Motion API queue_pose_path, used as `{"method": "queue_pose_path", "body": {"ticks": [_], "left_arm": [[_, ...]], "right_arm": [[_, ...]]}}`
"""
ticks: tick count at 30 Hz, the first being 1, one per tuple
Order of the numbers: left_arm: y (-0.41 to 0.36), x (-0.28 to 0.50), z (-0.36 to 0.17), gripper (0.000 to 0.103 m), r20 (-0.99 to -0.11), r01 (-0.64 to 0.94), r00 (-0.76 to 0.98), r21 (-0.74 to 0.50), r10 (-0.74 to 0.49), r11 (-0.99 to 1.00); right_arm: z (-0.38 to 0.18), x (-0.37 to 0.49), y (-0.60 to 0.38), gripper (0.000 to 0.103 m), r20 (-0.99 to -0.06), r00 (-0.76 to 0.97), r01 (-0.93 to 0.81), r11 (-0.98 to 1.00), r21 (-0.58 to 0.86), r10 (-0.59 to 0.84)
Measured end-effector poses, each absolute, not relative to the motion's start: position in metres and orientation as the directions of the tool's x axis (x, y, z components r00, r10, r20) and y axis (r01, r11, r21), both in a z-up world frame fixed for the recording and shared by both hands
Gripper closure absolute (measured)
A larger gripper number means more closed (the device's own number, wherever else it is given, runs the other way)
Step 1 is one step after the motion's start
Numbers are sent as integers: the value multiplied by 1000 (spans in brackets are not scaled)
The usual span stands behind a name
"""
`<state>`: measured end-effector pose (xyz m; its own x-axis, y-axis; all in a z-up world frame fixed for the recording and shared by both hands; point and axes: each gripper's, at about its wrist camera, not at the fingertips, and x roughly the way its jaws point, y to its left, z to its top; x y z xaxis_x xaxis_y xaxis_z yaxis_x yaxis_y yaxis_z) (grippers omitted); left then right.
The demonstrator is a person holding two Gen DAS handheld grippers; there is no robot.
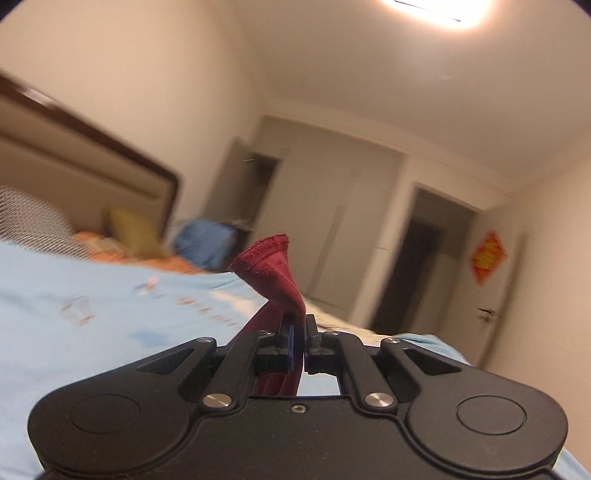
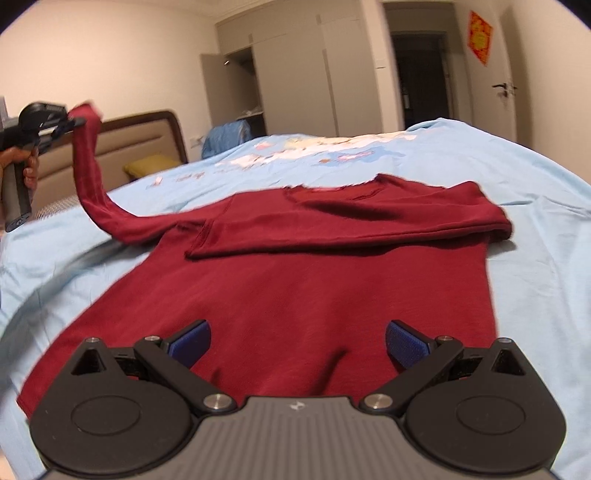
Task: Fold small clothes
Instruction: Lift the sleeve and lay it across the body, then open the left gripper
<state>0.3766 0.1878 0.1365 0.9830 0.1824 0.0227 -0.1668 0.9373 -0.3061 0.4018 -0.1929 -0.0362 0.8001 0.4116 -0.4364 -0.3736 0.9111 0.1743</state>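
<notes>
Warm indoor light comes from a ceiling lamp (image 1: 439, 9), blown out to a white glare at the top of the left wrist view, which is smeared by motion blur across the headboard (image 1: 110, 155), pillows and doorway (image 1: 417, 266). The right wrist view is evenly lit and sharper, with mild blur toward its left side and soft shadows under the folds of the red shirt (image 2: 295, 288). Both views bow straight lines outward and darken to black at the corners.
</notes>
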Motion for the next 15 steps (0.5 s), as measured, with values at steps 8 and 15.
{"method": "queue_pose_path", "body": {"ticks": [8,15], "left_arm": [[34,442,138,99,2,119,993,-130,-120,984],[-42,492,39,99,-230,264,926,-171,-299,949]], "right_arm": [[-19,390,-229,0,-402,851,-291,941,173,337],[-20,377,-263,0,-416,875,-196,966,165,249]]}}
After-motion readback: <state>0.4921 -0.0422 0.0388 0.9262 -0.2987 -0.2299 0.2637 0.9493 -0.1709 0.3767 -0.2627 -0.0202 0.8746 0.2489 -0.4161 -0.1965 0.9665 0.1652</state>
